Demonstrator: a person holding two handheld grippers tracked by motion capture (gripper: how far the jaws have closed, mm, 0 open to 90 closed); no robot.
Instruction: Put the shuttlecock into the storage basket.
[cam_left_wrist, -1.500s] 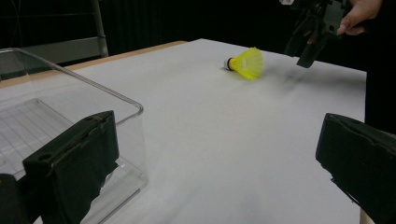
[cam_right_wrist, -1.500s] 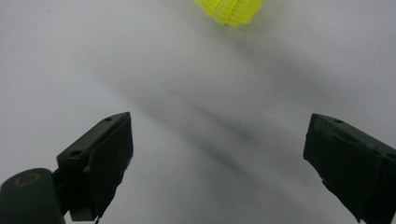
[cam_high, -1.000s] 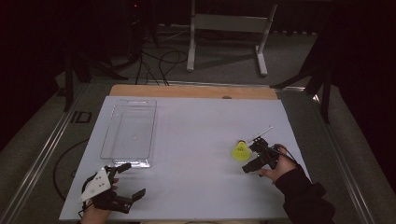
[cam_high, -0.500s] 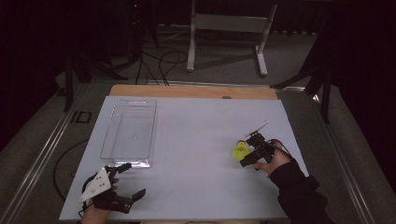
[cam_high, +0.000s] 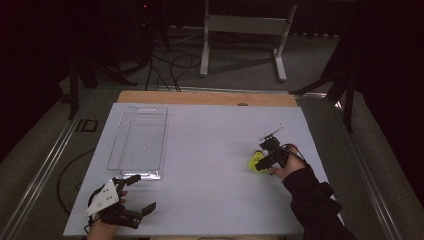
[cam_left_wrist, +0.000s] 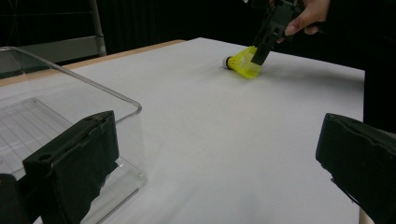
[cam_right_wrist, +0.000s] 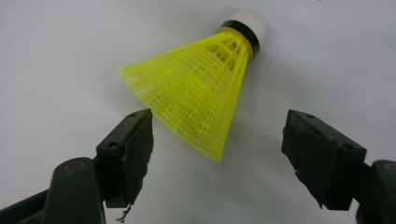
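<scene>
The work is judged to be at its beginning: the yellow plastic-mesh shuttlecock with a white cork tip and black band (cam_high: 256, 161) is seen lying on its side on the white-covered bench (cam_high: 210, 165), at the right and roughly midway between near and far, and it has not yet been lifted. The clear, rectangular plastic tray (cam_high: 161, 145) at the left of the bench is seen without contents, well apart from the shuttlecock; if it is the intended destination, the grasp, the carry across the bench and the release are all left to be done. The right tongs (cam_right_wrist: 217, 140) have been brought right up to the shuttlecock, and their jaws have just been closing, though they are not yet pressed on anything: in the right gripper view the wide open end of the mesh skirt is seen between the two jaws, one jaw nearly touching the skirt's edge, the other still apart from it, while the cork tip points away from the tongs. The left tongs (cam_high: 134, 200) are held wide open and empty at the near left corner of the bench, just beside the tray's near end.
</scene>
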